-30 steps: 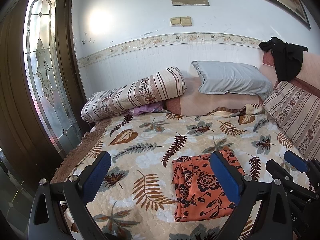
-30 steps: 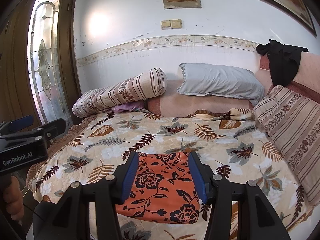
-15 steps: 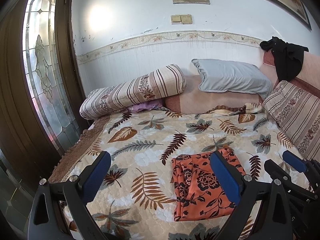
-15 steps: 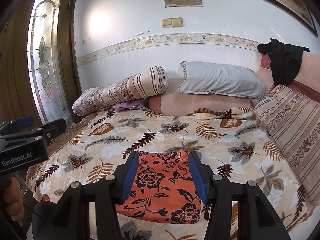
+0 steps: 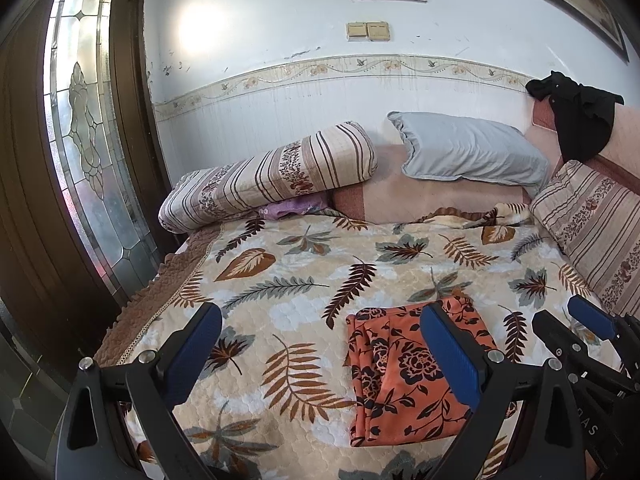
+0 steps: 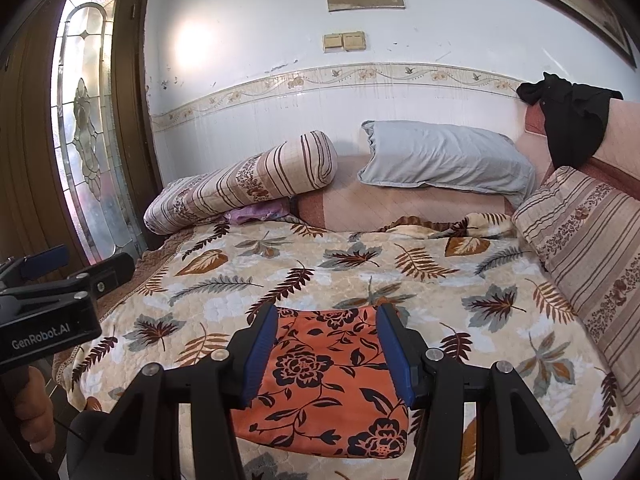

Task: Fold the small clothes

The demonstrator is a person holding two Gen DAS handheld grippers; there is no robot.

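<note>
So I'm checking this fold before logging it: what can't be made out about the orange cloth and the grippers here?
- Orange floral cloth: in the right wrist view its side edges sit behind the right gripper fingers.
- Left wrist view: the cloth's right edge is behind a left gripper finger.
- How many layers it has: not visible in either view.
- Purple item: mostly under the striped bolster.

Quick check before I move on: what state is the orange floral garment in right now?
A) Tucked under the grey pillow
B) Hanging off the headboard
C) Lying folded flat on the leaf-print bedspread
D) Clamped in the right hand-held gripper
C: the orange floral garment lies as a flat folded rectangle on the leaf-print bedspread, and the right hand-held gripper above it is open, gripping nothing.
</note>
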